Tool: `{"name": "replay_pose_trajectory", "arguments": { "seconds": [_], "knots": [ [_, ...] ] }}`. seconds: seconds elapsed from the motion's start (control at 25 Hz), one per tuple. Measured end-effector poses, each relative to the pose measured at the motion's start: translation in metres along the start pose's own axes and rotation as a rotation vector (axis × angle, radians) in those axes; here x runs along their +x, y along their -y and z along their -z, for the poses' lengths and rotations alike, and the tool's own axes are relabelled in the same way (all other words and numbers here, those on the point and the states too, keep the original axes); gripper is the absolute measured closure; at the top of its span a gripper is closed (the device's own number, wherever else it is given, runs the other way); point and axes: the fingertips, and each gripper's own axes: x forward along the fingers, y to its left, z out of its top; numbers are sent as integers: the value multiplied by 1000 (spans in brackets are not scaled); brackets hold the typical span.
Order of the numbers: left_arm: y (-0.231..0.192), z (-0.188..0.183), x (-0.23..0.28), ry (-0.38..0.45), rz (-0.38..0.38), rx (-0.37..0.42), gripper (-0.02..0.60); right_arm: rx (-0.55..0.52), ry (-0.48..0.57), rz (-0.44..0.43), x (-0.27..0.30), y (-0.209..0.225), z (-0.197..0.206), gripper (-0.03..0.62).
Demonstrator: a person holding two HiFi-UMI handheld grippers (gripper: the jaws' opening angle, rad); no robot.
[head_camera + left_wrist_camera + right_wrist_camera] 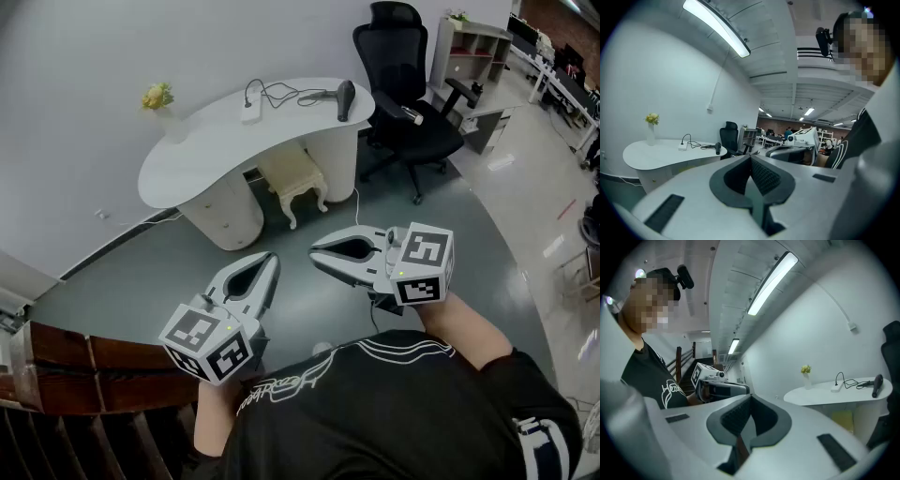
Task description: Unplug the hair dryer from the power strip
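Standing in the upper left of the head view: one white curved desk [187, 159] on rounded white pedestals, set against a pale wall.

On the desk, toward its right end:
- one small white power strip [251, 111], lying flat near the back edge;
- one black hair dryer [346, 98], lying near the right tip of the desk, well apart from the strip;
- one thin black cord [286, 94], looping across the top from the strip to the dryer.

At the desk's left end: one slim white vase of yellow flowers [157, 97], upright.

Under the desk: one cream carved stool [295, 178]. To the right of the desk: one black mesh office chair [403, 75] on castors.

Lower centre of the frame, over the grey-green floor [141, 281] and well apart from the desk:
- left gripper [270, 258], grey with a marker cube, jaws pressed together with nothing between them, pointing toward the desk;
- right gripper [316, 251], same make, jaws likewise together and empty, tips pointing toward the left of the frame.

The two gripper tips sit near each other without touching.
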Motion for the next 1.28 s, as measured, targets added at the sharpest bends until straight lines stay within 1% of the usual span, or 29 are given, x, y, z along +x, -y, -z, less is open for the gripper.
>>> {"name": "replay_pose_trajectory", "arguments": {
  "seconds": [0.28,0.52,0.64,0.8,1.0,1.16,1.28],
  "knots": [
    [-6,1,4,2,16,-8,578,7,-2,9,5,6,1,599],
    [-24,3,9,3,47,-24,578,74,1,-2,20,18,5,597],
    [-37,7,10,-11,37,-14,578,93,-4,19,29,25,12,597],
    [-56,10,8,-25,61,-17,578,128,11,35,46,34,15,597],
    [-89,15,4,-40,67,-8,578,128,-2,71,76,47,20,597],
    [-110,23,-4,-30,79,-31,578,119,-9,101,97,45,25,596],
    [-123,31,-3,-45,88,-38,578,113,-13,124,107,46,30,595]
  ]
}}
